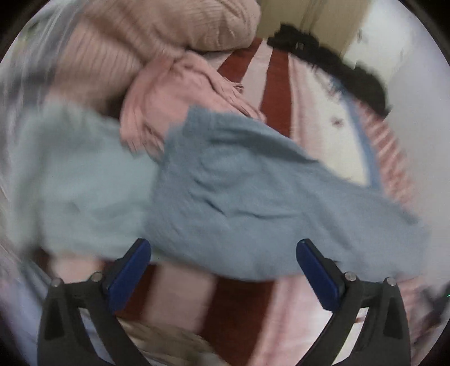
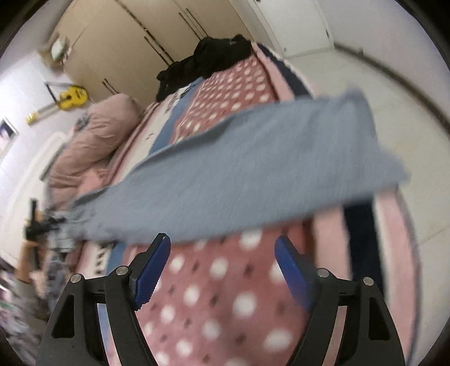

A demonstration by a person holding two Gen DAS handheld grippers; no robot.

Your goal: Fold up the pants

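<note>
The grey-blue pants [image 1: 239,191] lie rumpled across the bed, just beyond my left gripper [image 1: 223,247], which is open and empty with its blue pads apart. In the right wrist view the pants [image 2: 253,174] stretch as a long band across the bed, just ahead of my right gripper [image 2: 223,245], which is open and empty too. Both views are blurred by motion.
The bed has a pink and dark red cover with white dots [image 2: 225,295]. A pink blanket [image 1: 180,93] and a tan pillow [image 1: 168,25] lie behind the pants. Black clothing [image 2: 208,59] sits at the far end of the bed. The white floor [image 2: 393,98] is to the right.
</note>
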